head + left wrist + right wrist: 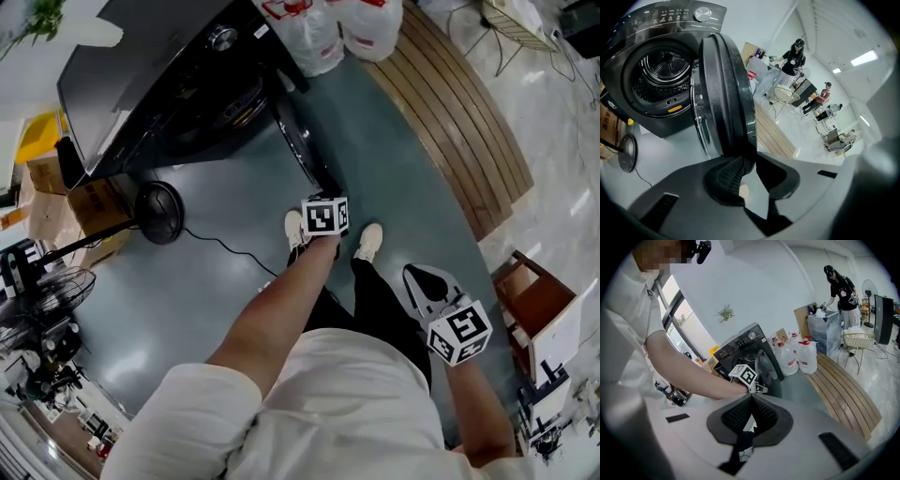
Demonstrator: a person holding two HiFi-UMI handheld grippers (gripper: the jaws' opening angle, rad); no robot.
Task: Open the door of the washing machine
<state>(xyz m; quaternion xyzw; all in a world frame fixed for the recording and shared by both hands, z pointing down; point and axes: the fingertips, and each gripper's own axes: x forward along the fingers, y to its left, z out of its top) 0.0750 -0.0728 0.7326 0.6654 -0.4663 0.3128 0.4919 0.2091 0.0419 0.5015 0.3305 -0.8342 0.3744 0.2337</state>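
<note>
Closest to the lens, the left tool is seen clamped on the lower rim of the door, with its jaws pinching the dark edge. The door is swung well out from the washing machine, and the steel drum is exposed. The right tool is held at the person's side, well apart from the machine, its jaws pressed together with nothing between them. Water jugs are seen beside the machine, next to wooden decking.
</note>
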